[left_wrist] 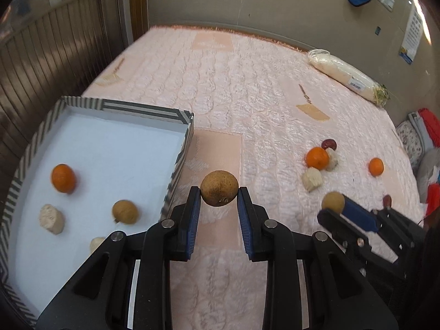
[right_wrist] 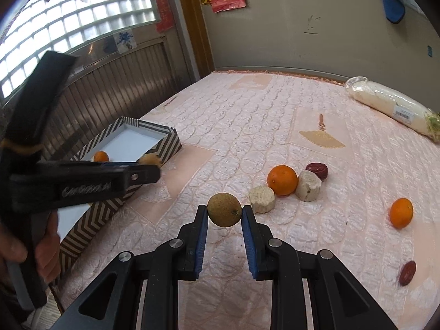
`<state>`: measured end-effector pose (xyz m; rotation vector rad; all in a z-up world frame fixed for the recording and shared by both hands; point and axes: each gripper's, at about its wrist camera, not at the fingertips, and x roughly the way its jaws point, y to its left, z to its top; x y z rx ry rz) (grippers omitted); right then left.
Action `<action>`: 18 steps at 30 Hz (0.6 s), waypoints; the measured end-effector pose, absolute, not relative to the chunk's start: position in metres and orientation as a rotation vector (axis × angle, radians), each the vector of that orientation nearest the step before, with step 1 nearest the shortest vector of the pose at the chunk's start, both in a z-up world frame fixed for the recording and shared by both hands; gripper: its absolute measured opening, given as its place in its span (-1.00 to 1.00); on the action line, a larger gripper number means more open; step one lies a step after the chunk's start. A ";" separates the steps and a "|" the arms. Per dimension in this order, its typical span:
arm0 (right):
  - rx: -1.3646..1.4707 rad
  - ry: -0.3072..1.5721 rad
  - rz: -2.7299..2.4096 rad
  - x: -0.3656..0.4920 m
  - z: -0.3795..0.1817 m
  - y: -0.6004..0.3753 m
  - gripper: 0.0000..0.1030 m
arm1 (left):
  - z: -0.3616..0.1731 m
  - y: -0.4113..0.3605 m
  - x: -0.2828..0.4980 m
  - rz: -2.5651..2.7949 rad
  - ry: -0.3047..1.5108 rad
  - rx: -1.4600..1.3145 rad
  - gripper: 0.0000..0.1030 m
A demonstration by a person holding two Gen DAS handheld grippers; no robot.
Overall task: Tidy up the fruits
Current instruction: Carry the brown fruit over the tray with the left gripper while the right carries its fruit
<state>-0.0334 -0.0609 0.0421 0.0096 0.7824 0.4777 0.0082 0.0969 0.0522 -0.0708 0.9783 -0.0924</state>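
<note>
Where the pink quilted bedspread [right_wrist: 275, 126] covers the whole bed, both grippers hang above it, each clenched on a brown round fruit: the left gripper [left_wrist: 219, 198] grips one longan [left_wrist: 219, 192] just beside the striped box [left_wrist: 176, 114], and the right gripper [right_wrist: 224, 214] pinches another longan [right_wrist: 224, 209] near the loose pile. In the white-floored box lie a tangerine [left_wrist: 63, 178], a brown fruit [left_wrist: 125, 211] and two pale chunks [left_wrist: 51, 219]. On the spread sit a larger orange [right_wrist: 282, 180], two pale chunks [right_wrist: 261, 199], a dark red jujube [right_wrist: 317, 171], a separate tangerine [right_wrist: 401, 213] and another jujube [right_wrist: 407, 272]. A wrapped white radish [right_wrist: 393, 107] lies by the beige wall [right_wrist: 302, 13]. Glass-block windows [right_wrist: 77, 22] top dark slatted panelling [left_wrist: 49, 60] on the left.
</note>
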 end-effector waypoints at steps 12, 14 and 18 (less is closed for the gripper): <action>-0.021 0.763 0.426 -0.052 0.053 -0.050 -0.54 | 0.057 0.106 -0.026 -0.063 0.913 -0.051 -0.48; -0.019 0.757 0.427 -0.055 0.056 -0.049 -0.54 | 0.060 0.109 -0.032 -0.060 0.903 -0.051 -0.48; -0.029 0.744 0.431 -0.061 0.062 -0.043 -0.54 | 0.065 0.115 -0.039 -0.042 0.881 -0.046 -0.48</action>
